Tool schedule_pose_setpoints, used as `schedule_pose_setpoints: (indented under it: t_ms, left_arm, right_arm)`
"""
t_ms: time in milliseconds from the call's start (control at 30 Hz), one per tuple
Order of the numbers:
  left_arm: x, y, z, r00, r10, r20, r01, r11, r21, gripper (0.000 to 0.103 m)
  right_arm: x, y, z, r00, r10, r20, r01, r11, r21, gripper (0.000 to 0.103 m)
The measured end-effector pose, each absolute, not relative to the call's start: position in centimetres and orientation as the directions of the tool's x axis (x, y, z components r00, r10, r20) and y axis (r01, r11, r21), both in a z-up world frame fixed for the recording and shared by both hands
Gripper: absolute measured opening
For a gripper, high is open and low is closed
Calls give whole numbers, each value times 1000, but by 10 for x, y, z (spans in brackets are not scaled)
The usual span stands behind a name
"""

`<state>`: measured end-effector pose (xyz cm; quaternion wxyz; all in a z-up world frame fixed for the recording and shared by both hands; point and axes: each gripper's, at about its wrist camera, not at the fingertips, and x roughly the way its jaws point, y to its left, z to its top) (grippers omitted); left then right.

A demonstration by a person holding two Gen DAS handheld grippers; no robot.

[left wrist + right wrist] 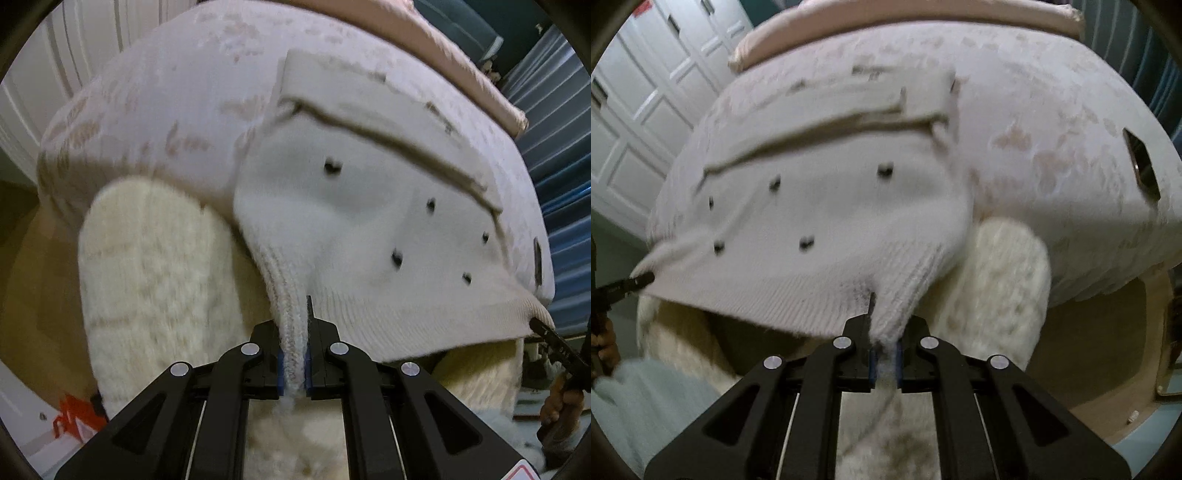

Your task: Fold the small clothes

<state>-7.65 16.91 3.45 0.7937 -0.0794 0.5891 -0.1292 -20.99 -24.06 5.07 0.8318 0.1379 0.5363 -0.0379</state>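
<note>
A small cream knit cardigan (369,206) with dark buttons lies spread on a bed, its ribbed hem hanging toward me; it also shows in the right wrist view (827,206). My left gripper (294,354) is shut on the hem's left corner. My right gripper (885,350) is shut on the hem's other corner. Each gripper's tip shows in the other's view, at the far hem corner: the right one (543,326) and the left one (639,282). The hem is lifted off the bed edge.
The bed (177,92) has a pale floral cover and a pink pillow (923,18) at its head. A fluffy cream cushion (147,280) sits below the bed edge. A dark phone-like object (1141,166) lies on the bed. White cupboard doors (646,110) stand behind.
</note>
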Motion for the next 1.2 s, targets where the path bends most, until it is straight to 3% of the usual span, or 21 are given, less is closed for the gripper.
schedule_pose_setpoints:
  t_ms: [267,667,900,1200]
  left_arm:
    - [-4,154,77,417,-350,-838,167,937,-308,4]
    - [124,100,107,620,-299,-726,206,954,-217,5]
    - [199,79,87,612,-269,-744,164,963,-214,5]
    - [263,69,25,538,-211,-816,76,976,-202,5]
  right_arm:
    - [-144,-264,81,609,40,-792,245,940,236,5]
    - [-30,-313,97,780,-12,-626,312,874,373,5]
    - [42,-337,84,794,-24,-608,337,849,407,5]
    - [98,-365,30,748,-38,-663,412,809,418,5]
